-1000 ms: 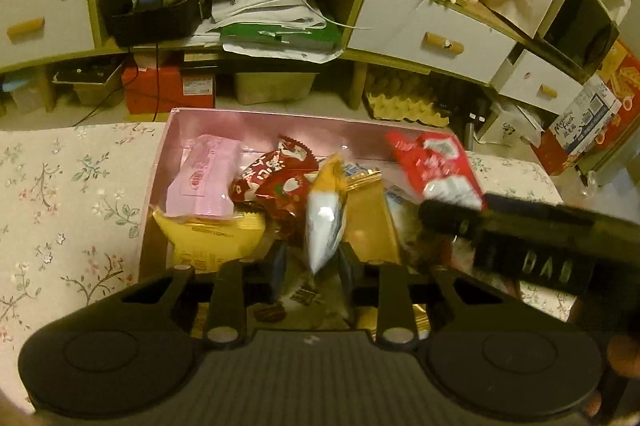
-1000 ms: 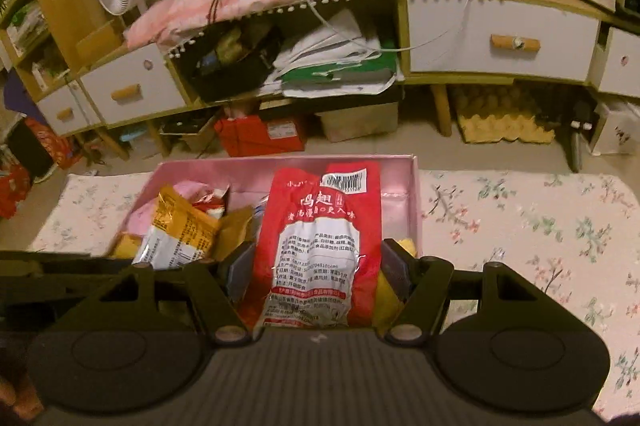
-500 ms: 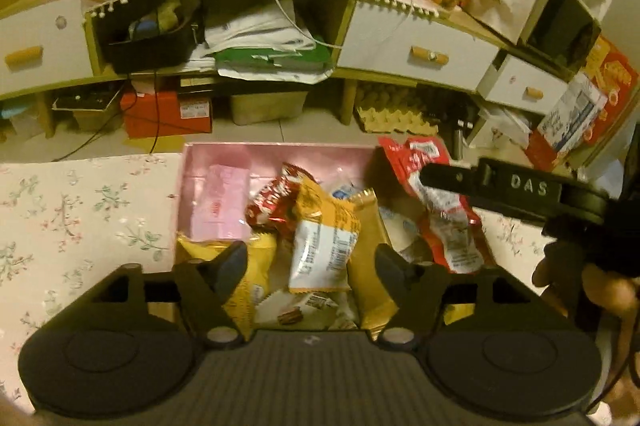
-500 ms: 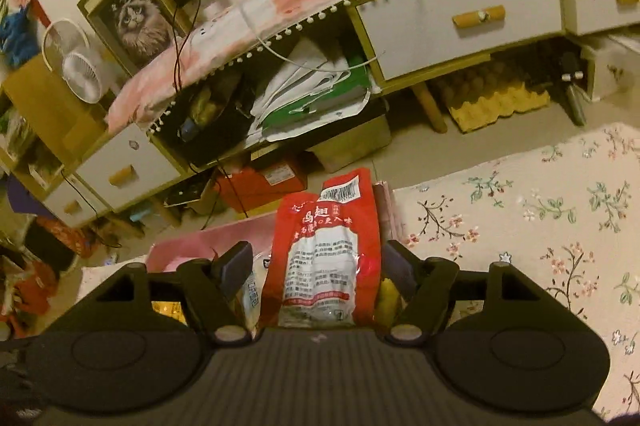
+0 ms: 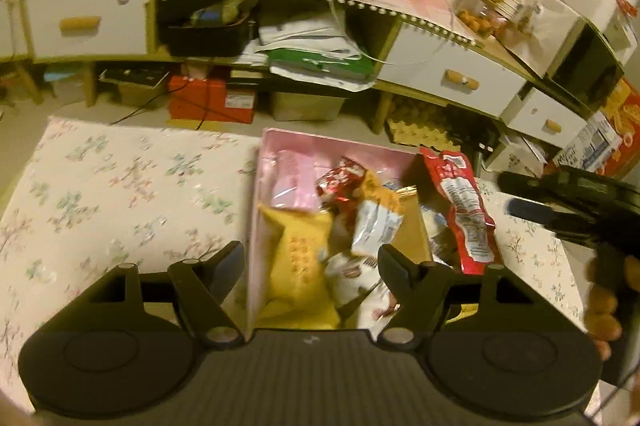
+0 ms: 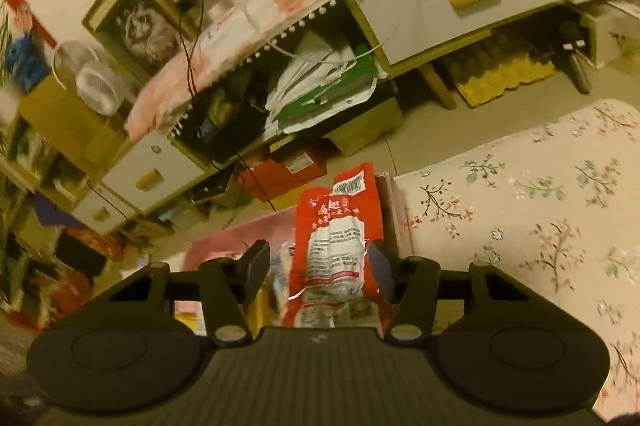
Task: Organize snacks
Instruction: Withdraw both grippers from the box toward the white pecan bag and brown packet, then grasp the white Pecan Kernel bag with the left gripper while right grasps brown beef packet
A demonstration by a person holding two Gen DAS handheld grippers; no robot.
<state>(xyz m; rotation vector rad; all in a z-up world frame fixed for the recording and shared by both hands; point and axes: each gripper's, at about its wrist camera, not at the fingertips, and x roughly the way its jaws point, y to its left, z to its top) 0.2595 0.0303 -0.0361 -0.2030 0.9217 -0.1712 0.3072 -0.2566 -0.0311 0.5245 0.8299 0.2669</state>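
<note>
A pink box (image 5: 332, 147) on the floral tablecloth holds several snack packs: a yellow pack (image 5: 298, 254), a white and orange pack (image 5: 376, 222), a red wrapper (image 5: 340, 177) and a pink pack (image 5: 292, 173). My left gripper (image 5: 311, 258) is open and empty above the box's near end. A long red snack pack (image 5: 464, 209) lies along the box's right wall. In the right wrist view the red pack (image 6: 336, 246) stands between the open fingers of my right gripper (image 6: 318, 262), which are apart from it on the left side. The right gripper also shows in the left wrist view (image 5: 568, 201).
The floral tablecloth (image 5: 120, 193) spreads left of the box and to its right (image 6: 540, 218). Behind the table stands a low cabinet with white drawers (image 5: 444, 81), papers and a green bag (image 5: 320, 57), a red box (image 5: 212, 101) on the floor, and a small fan (image 6: 96, 81).
My left gripper opened and let go of the white and orange pack, which now lies in the box. My right gripper opened around the red pack; both pulled back and tilted.
</note>
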